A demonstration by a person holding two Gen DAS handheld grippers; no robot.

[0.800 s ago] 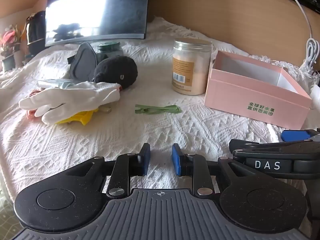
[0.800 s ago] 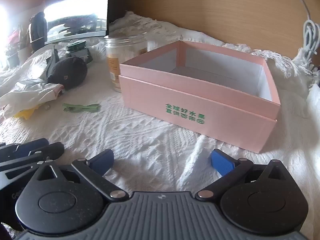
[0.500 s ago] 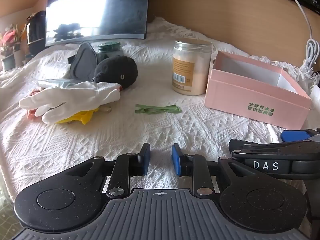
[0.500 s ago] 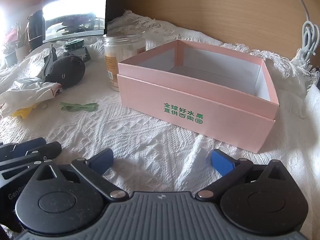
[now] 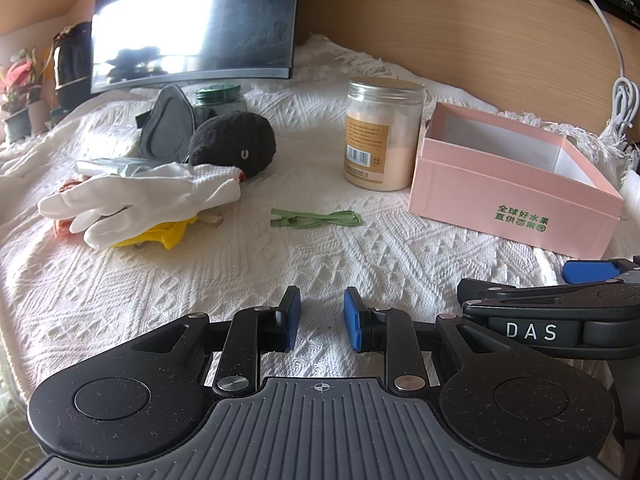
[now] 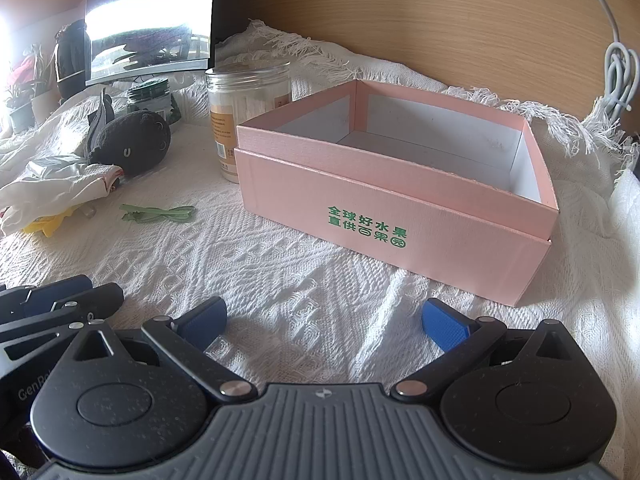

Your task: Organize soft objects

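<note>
Left gripper (image 5: 321, 318): fingers narrowly parted, nothing between them; right gripper (image 6: 324, 322): fingers spread wide, empty, before the open pink box (image 6: 400, 216). White glove (image 5: 136, 202), black plush toy (image 5: 234, 148) and green ribbon (image 5: 316, 218) lie on the white cloth (image 5: 240, 264), left of the box.

**Where things lie on the bedspread**

In the left wrist view, the box (image 5: 516, 200) sits at right centre, on the bedspread (image 5: 200, 280). The jar (image 5: 382, 134) stands just left of it. The cord (image 5: 316, 219) lies at centre, before the jar. At left, the glove (image 5: 136, 200) lies on a pile; the plush toy (image 5: 236, 146) lies behind it, the monitor (image 5: 196, 24) upper left.
</note>
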